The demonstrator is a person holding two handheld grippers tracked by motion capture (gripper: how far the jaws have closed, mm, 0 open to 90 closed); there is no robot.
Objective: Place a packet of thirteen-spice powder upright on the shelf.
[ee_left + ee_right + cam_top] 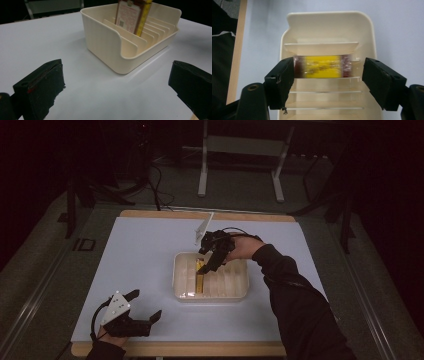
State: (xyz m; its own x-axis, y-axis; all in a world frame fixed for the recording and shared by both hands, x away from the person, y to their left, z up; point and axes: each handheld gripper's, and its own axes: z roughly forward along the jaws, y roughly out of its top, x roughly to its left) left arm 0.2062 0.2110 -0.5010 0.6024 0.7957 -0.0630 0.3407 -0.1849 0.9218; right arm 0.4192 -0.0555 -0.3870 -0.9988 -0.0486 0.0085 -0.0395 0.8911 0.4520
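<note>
Where the right gripper (pixel 328 75) reaches down into the cream tray (pixel 369 32), its jaws stand apart on either side of a flat packet (pixel 322 67); the left jaw sits against one end of the packet, while a small gap shows at the other jaw, so it has no clamped hold. The packet stands on edge in a slot between two of the tray's thin dividers, toward the tray's left end in the high view. Its top edge is yellow with dark red ends under clear wrap. From the left gripper view its broad face is reddish-brown with a pale printed label and a small square code; the print is too small to read. The other slots hold nothing. The tray rests on the white mat (pixel 145 255). The left gripper (pixel 137 307) rests on the mat at the near left corner, well apart from the tray, jaws wide open and holding nothing.
</note>
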